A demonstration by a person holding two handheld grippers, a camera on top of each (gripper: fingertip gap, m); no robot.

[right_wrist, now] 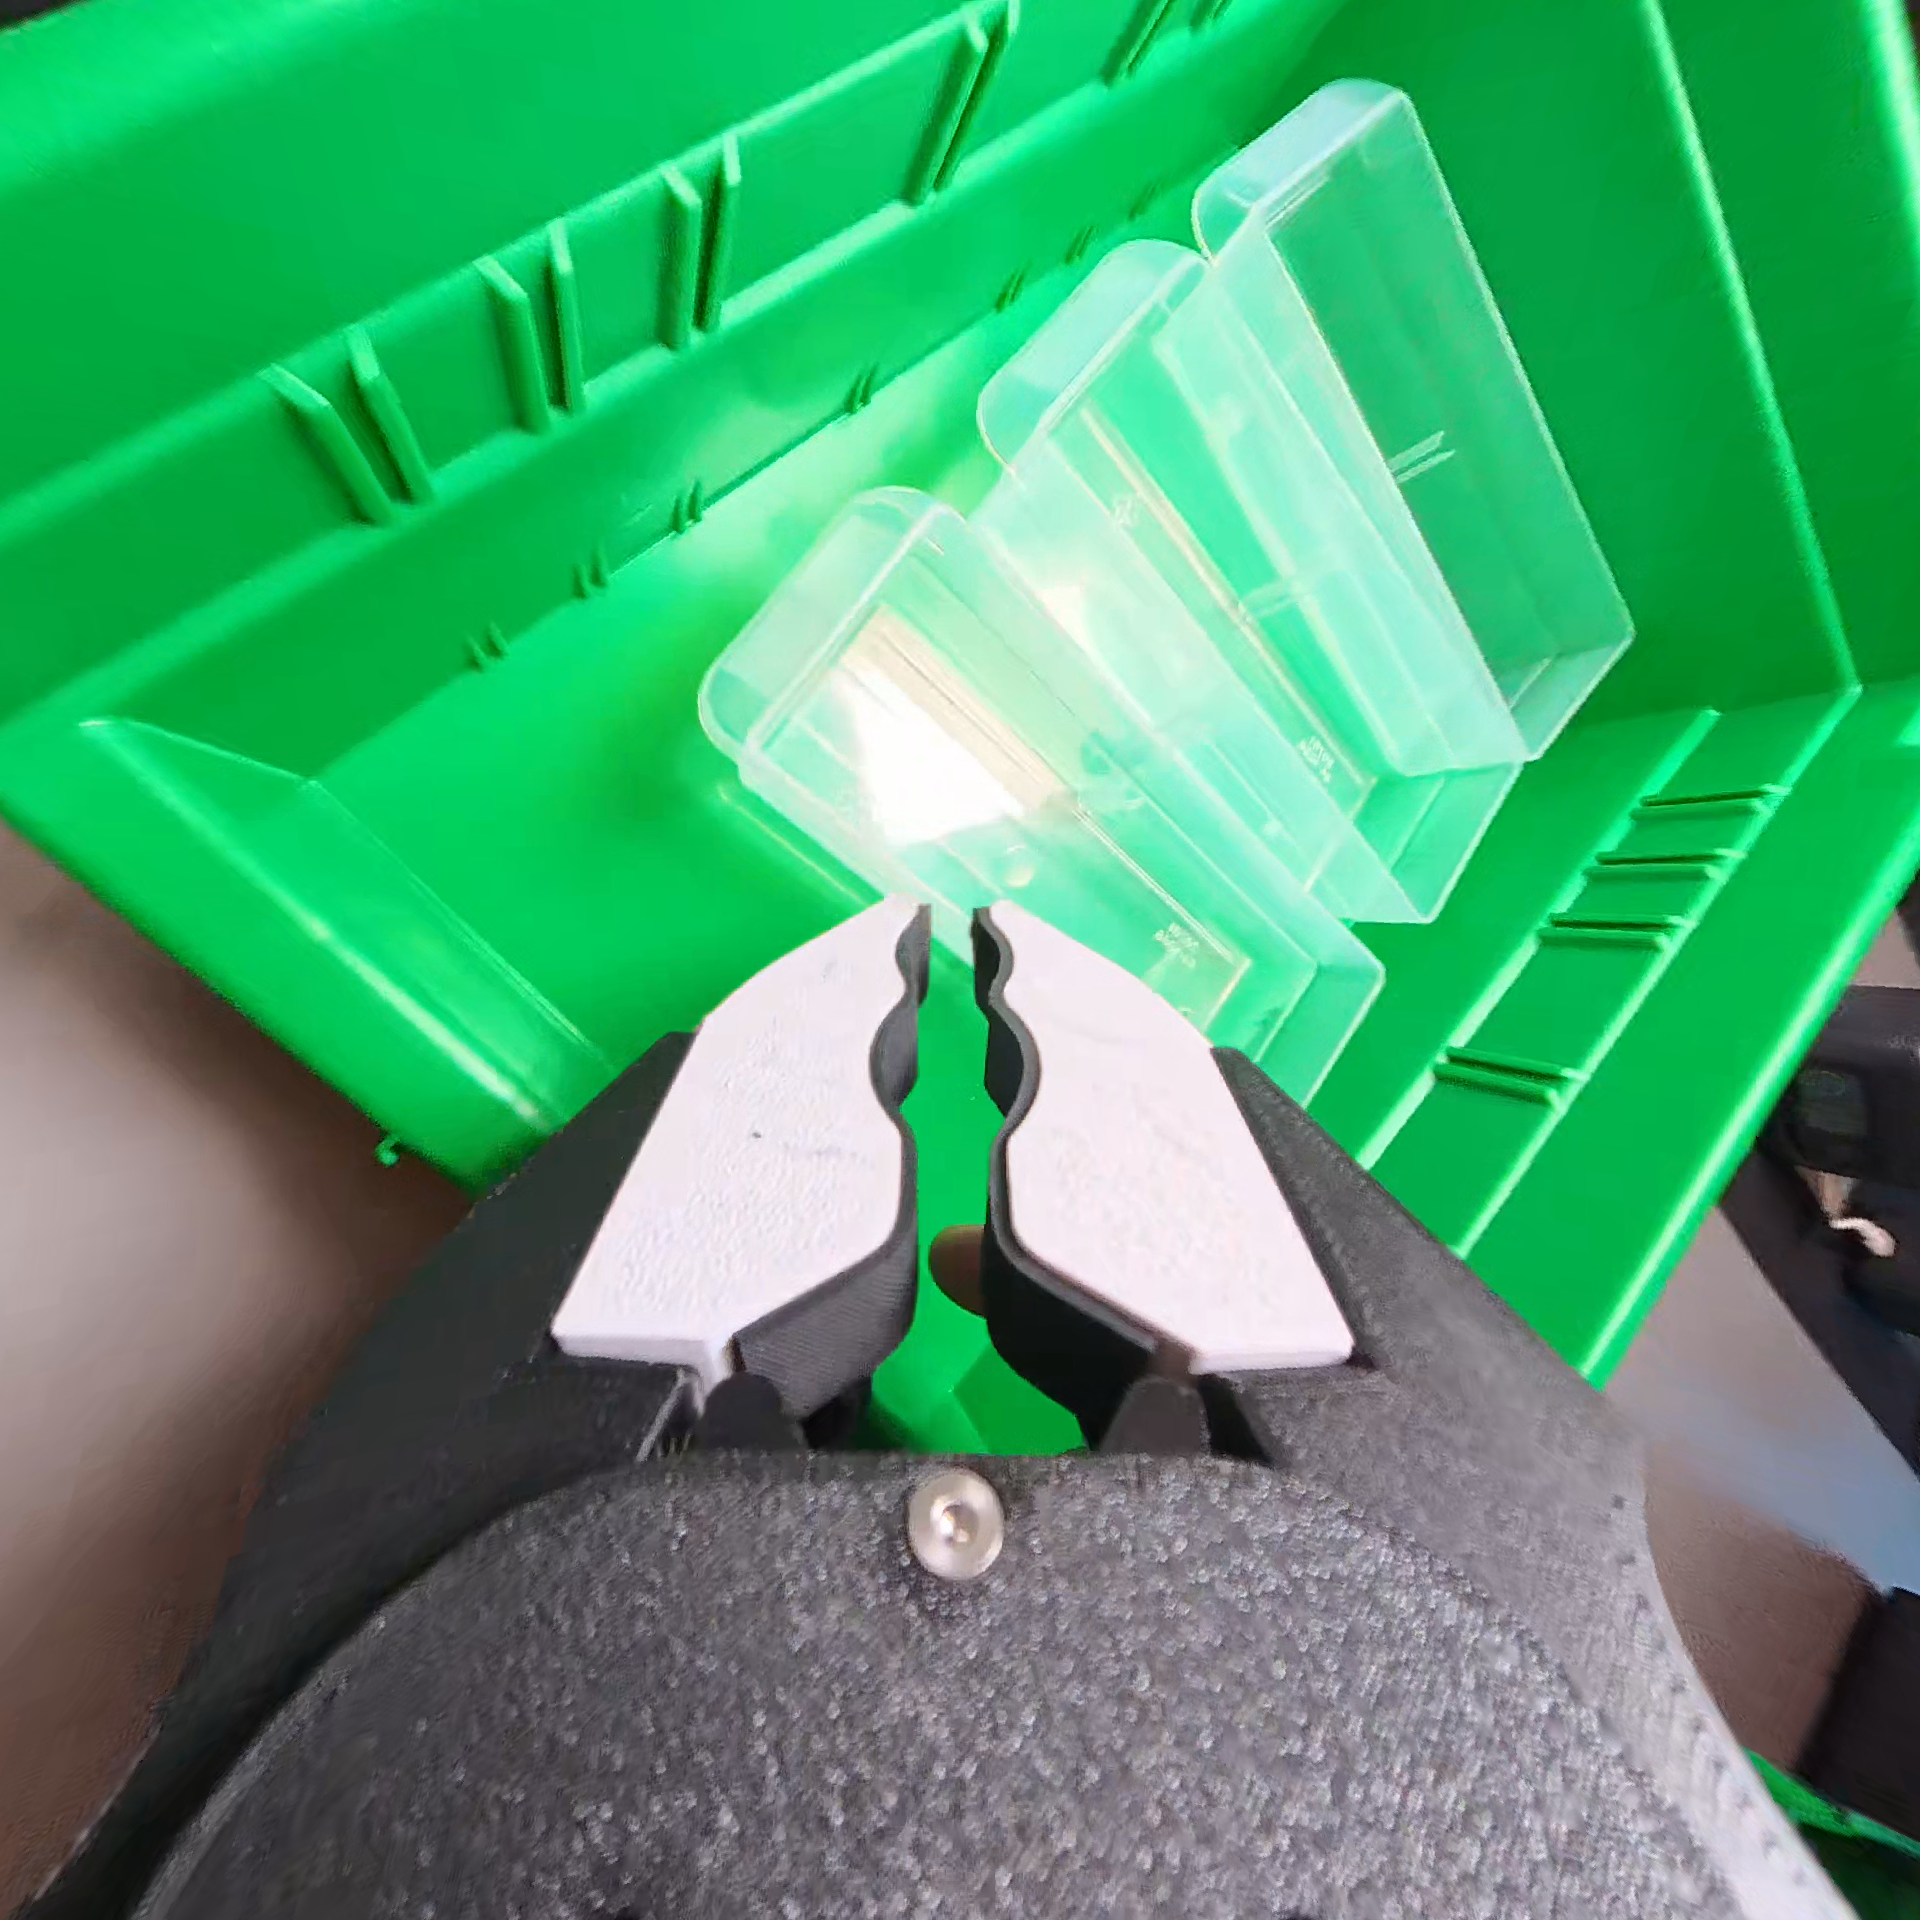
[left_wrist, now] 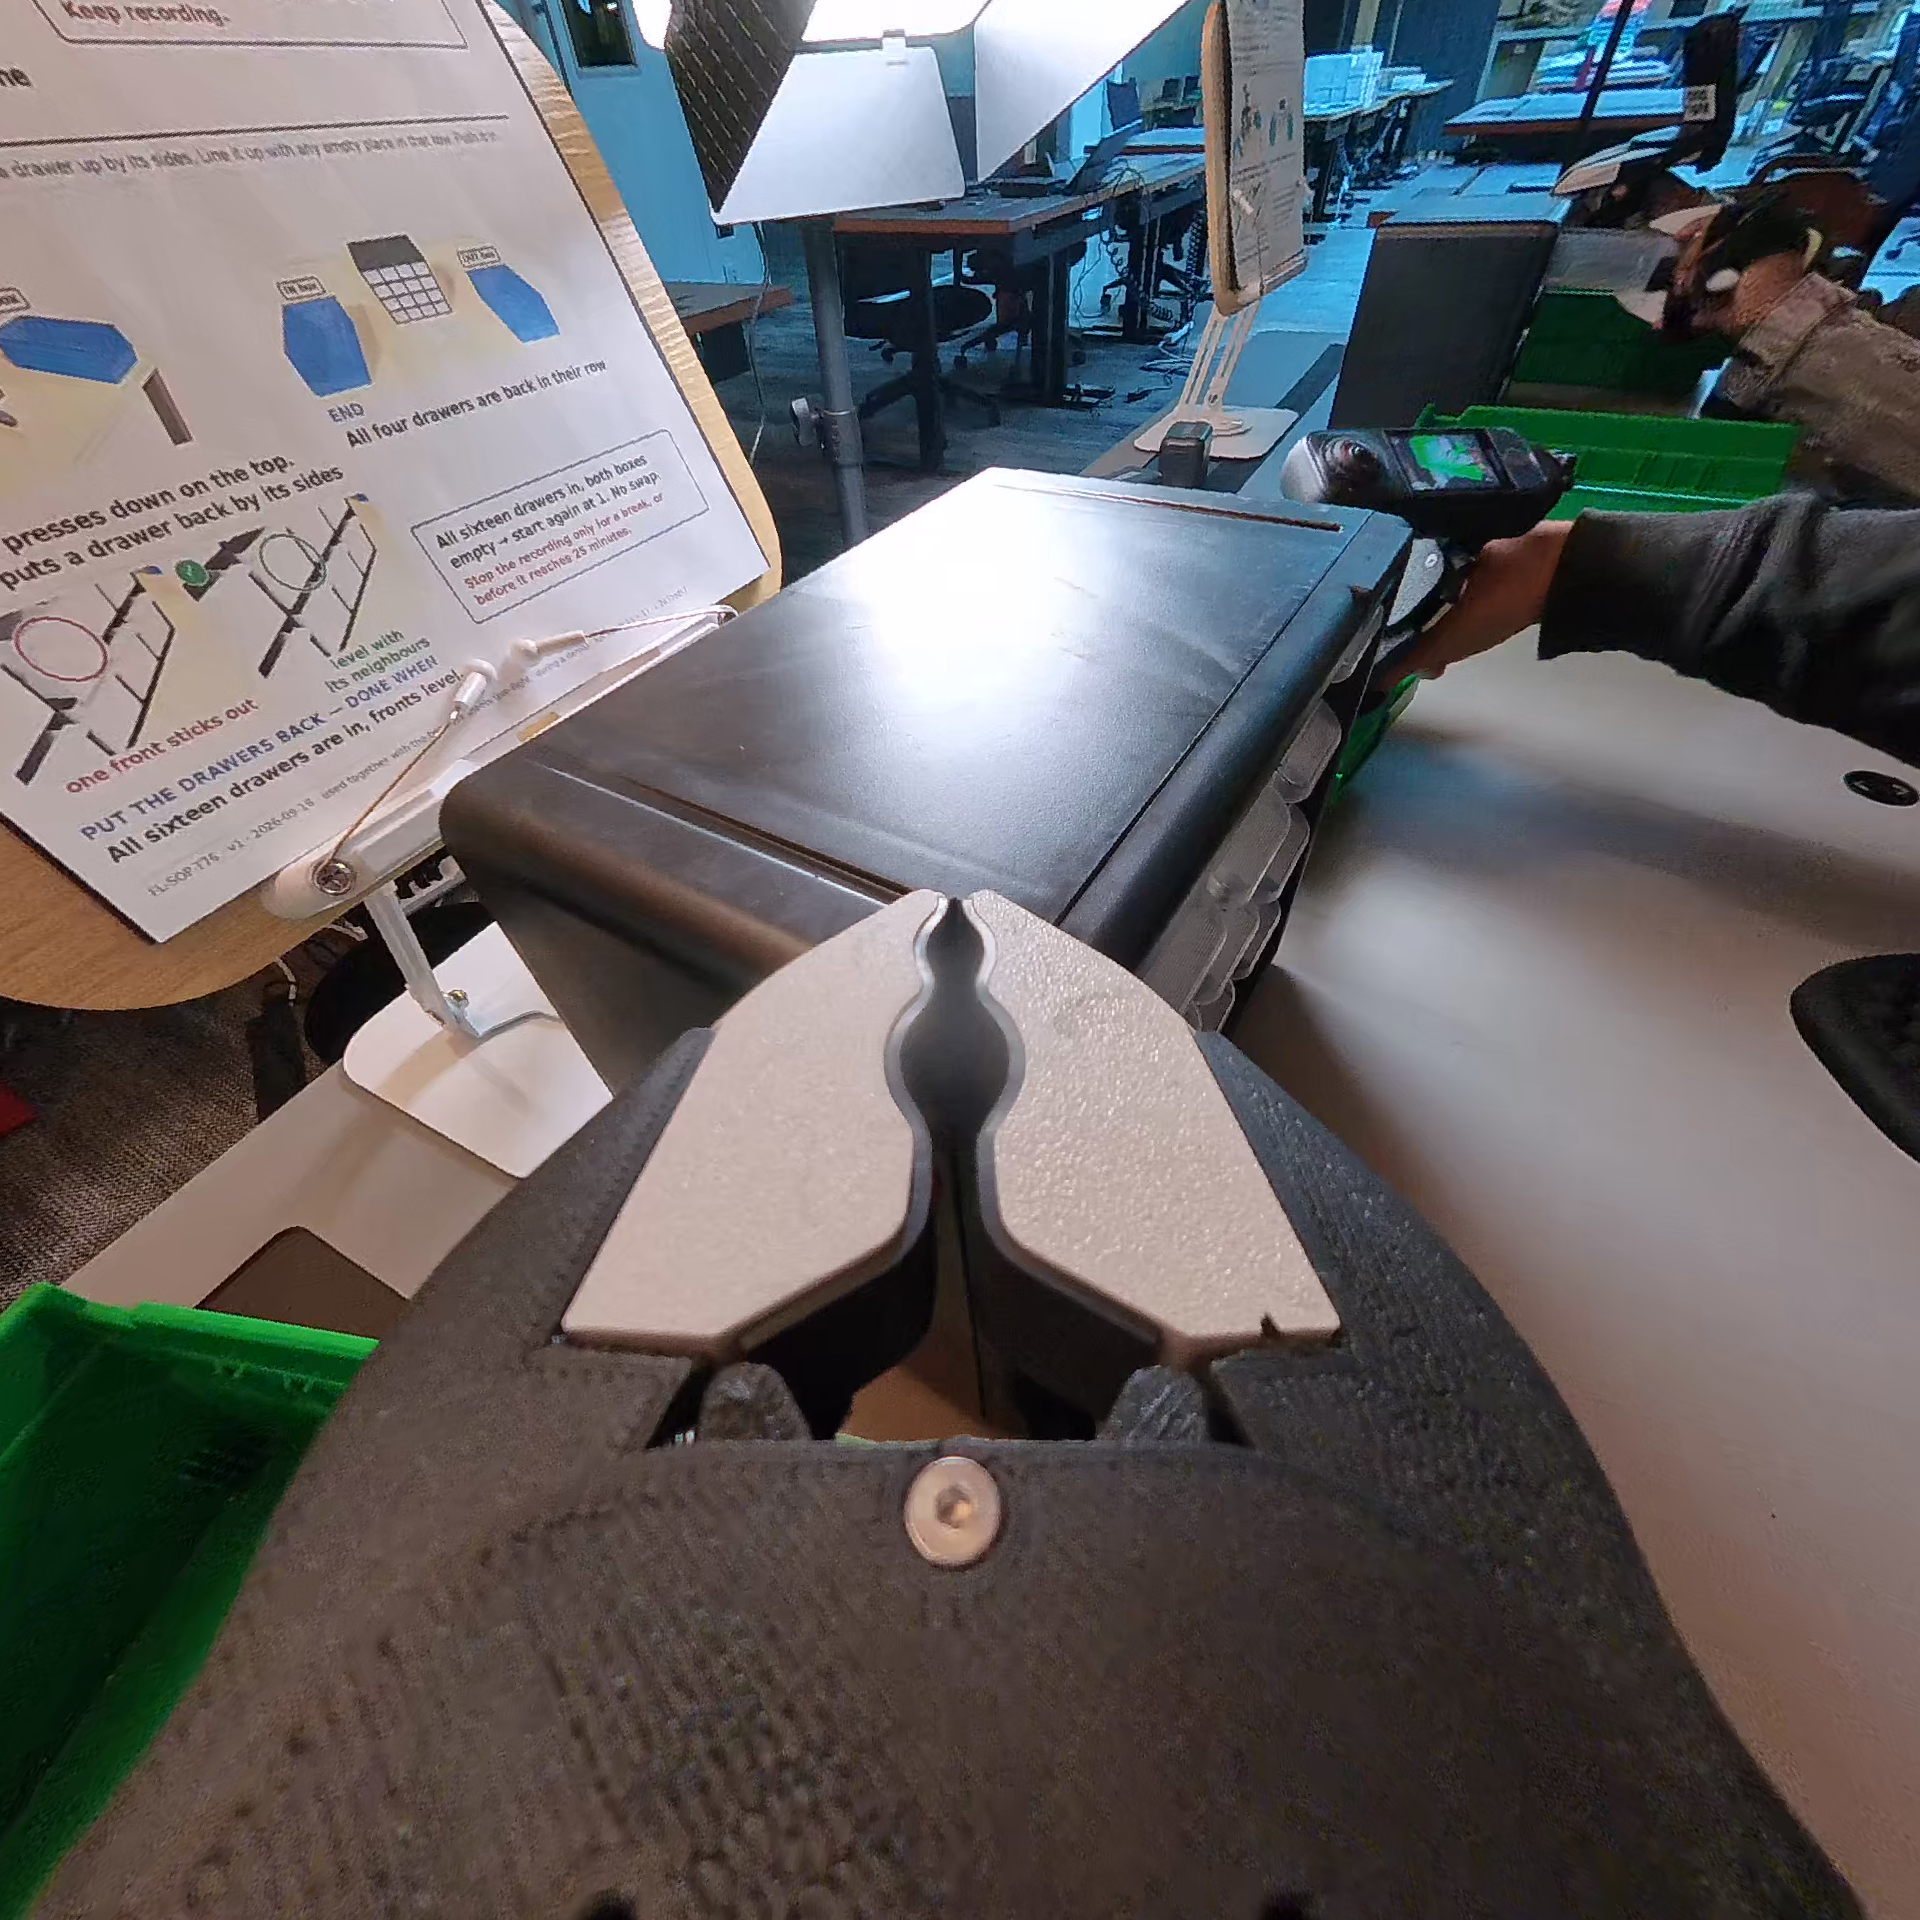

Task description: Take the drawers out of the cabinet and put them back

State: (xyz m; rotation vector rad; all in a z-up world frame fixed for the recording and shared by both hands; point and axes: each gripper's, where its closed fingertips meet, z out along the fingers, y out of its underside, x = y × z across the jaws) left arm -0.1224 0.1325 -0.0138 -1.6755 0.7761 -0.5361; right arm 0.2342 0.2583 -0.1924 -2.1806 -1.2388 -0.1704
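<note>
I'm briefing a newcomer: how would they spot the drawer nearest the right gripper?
Find the green bin. Three clear drawers lie overlapping in a diagonal row inside. It is the lowest drawer, just beyond the right gripper, the only one with bright glare.

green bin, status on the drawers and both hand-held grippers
Left hand-held gripper shut, empty, at black cabinet top. Right hand-held gripper slightly open over green bin; three clear drawers inside. Nothing blocking.

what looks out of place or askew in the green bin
Three clear drawers lie in the green bin, overlapping one another at a slant rather than flat. The right claw holds nothing.
</note>
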